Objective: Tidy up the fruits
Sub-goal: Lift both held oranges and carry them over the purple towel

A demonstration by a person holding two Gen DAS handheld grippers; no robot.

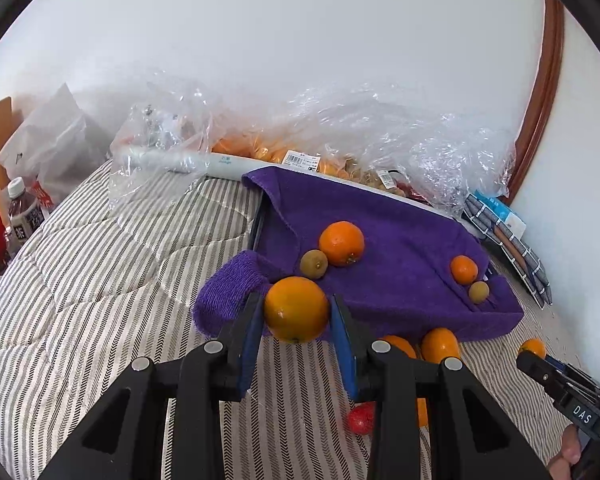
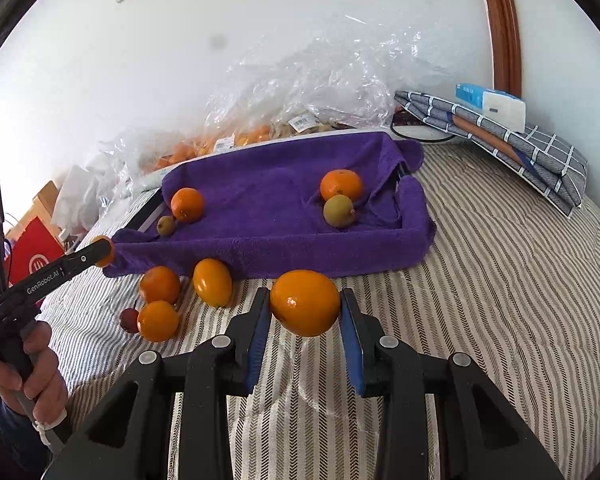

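Two oranges gripped, left gripper (image 1: 296,312) on orange A (image 1: 296,309), right gripper (image 2: 305,306) on orange B (image 2: 305,303) | jaws narrow, pinching at fingertips | risk: round fruit slips, rolls off near tray (image 2: 276,248) edge.

Two oranges (image 2: 186,204) and two kiwis (image 2: 339,211) on the towel (image 2: 268,184); loose fruit (image 2: 160,304) before it, perhaps touching.

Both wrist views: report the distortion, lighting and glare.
Left wrist view: fisheye bends the door frame into an arc; soft, even light; white glints on the plastic bags. Right wrist view: dark circular vignette at the corners, a highlight on the held orange, and a grey smudge on the wall.
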